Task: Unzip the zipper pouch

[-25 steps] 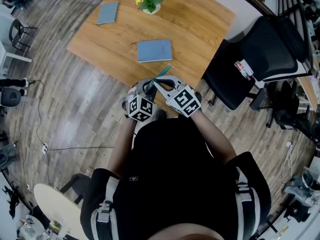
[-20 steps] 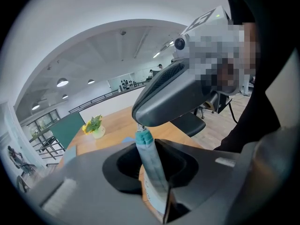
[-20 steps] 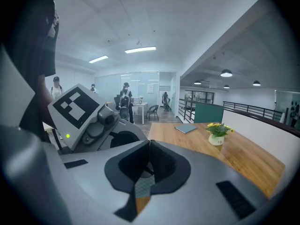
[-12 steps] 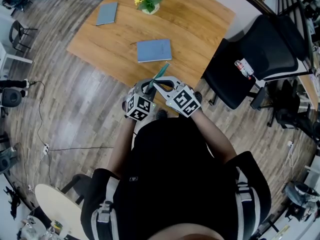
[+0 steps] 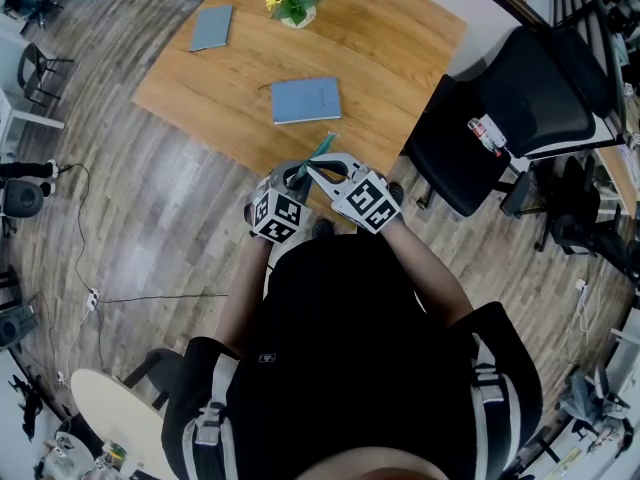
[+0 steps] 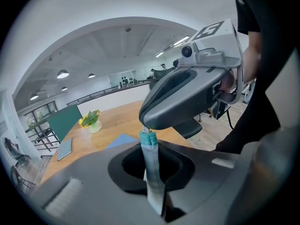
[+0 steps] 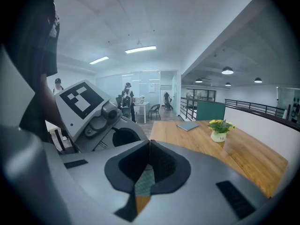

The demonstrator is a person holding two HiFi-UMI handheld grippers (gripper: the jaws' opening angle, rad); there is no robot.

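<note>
Teal zipper pouch (image 6: 150, 154) upright in left claw (image 6: 153, 186)

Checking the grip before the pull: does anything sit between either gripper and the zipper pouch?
Nothing visible does: the left gripper's jaws clamp the zipper pouch, and the right gripper's shut jaws meet its top end.

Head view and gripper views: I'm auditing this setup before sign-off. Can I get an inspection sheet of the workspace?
Surface: rectangular wooden table.
Job's things: teal fabric zipper pouch, held in the air between both grippers.
Clutter: blue notebook; second blue notebook; potted yellow flowers.
Grippers: left gripper shut on pouch body; right gripper shut on its top end.
Cables: black cable on floor, left.
Surroundings: black office chair, right.
</note>
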